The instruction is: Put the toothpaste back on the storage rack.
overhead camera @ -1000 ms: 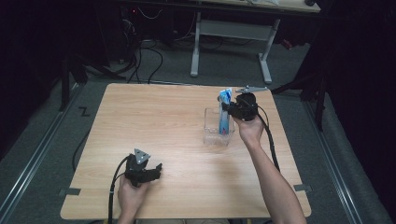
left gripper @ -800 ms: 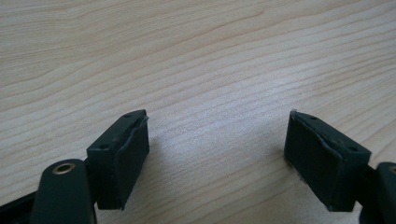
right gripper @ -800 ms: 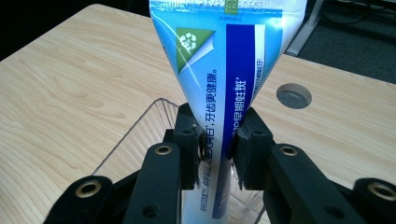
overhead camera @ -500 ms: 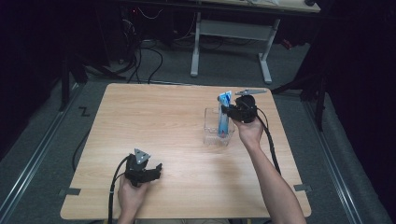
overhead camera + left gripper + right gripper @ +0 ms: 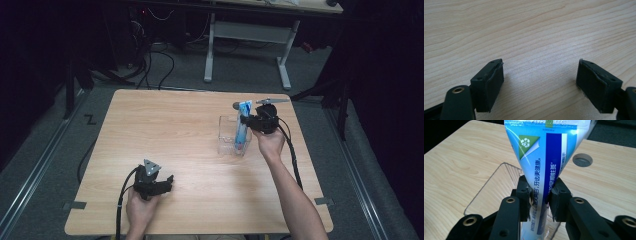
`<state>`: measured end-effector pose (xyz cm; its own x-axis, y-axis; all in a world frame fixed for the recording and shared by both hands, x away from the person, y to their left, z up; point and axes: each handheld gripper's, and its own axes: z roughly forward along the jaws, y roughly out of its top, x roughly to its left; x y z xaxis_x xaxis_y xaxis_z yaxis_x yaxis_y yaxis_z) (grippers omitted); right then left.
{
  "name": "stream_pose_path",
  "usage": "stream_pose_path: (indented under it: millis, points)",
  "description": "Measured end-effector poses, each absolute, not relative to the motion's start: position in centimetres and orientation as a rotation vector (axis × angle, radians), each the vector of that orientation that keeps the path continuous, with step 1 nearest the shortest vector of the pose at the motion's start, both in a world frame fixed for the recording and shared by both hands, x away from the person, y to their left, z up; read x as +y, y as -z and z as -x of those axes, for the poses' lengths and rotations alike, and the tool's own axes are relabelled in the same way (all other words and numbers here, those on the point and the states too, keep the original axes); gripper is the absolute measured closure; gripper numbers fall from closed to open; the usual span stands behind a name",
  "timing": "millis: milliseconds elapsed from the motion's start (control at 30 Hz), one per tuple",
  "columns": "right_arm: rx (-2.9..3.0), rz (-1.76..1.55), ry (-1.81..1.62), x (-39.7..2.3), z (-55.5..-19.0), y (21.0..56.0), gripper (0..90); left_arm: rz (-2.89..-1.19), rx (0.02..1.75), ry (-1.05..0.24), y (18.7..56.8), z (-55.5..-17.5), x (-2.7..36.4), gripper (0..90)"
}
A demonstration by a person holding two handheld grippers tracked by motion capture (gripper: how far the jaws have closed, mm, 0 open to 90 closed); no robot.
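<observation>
The right gripper (image 5: 246, 120), seen in the high view, was held at the right side of the wooden table (image 5: 165, 125), toward the far edge, with its jaws clamped on a blue toothpaste tube (image 5: 243, 127). The tube stood nearly upright, its lower end inside a clear plastic container (image 5: 227, 137) resting on the table just left of the right hand (image 5: 270, 142). A round grommet hole (image 5: 236, 105) lay in the tabletop just beyond the container. The left gripper (image 5: 167, 182) sat near the left front of the table, held low over the surface, well apart from the container.

In the left gripper view, the two black jaws stood wide apart with nothing between them, directly over bare wood grain.

In the right gripper view, the jaws pressed on both sides of the toothpaste tube (image 5: 544, 165) at its narrower part. The flat crimped end fanned out above the pads, showing a green recycling mark and printed text. The container's clear rim (image 5: 499, 170) appeared behind the jaws, and the grommet hole (image 5: 582, 160) lay at the right.
</observation>
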<state>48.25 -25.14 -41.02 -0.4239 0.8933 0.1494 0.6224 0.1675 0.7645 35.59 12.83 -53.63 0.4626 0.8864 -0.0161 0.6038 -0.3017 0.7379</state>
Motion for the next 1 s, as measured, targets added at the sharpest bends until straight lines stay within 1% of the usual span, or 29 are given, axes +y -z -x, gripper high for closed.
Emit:
stream_pose_path:
  millis: [300, 400, 467, 500, 533, 633, 800, 1000]
  points:
    - [2.110, -1.446, -1.105, -25.24, -48.40, 41.06, 70.4, -2.026, 1.236, -0.525, 53.63, -35.59, 12.84, 22.4]
    - [2.099, -1.448, -1.081, -25.36, -48.41, 41.03, 66.0, -2.024, 1.237, -0.525, 53.63, -35.59, 12.83, 22.4]
    - [2.098, -1.450, -1.081, -25.43, -48.42, 41.03, 65.3, -2.024, 1.237, -0.526, 53.63, -35.59, 12.83, 22.4]
    - [2.099, -1.449, -1.081, -25.53, -48.39, 41.01, 62.6, -2.026, 1.236, -0.526, 53.63, -35.59, 12.83, 22.3]
    - [2.099, -1.449, -1.081, -25.53, -48.39, 41.01, 62.6, -2.026, 1.236, -0.526, 53.63, -35.59, 12.83, 22.4]
    - [2.098, -1.453, -1.091, -25.51, -48.24, 40.89, 56.1, -2.026, 1.236, -0.526, 53.63, -35.59, 12.83, 22.4]
    - [2.097, -1.445, -1.087, -25.62, -48.08, 40.74, 48.1, -2.024, 1.236, -0.526, 53.63, -35.59, 12.82, 22.3]
    - [2.092, -1.422, -1.079, -25.91, -47.66, 40.29, 46.0, -2.024, 1.237, -0.526, 53.63, -35.59, 12.82, 22.4]
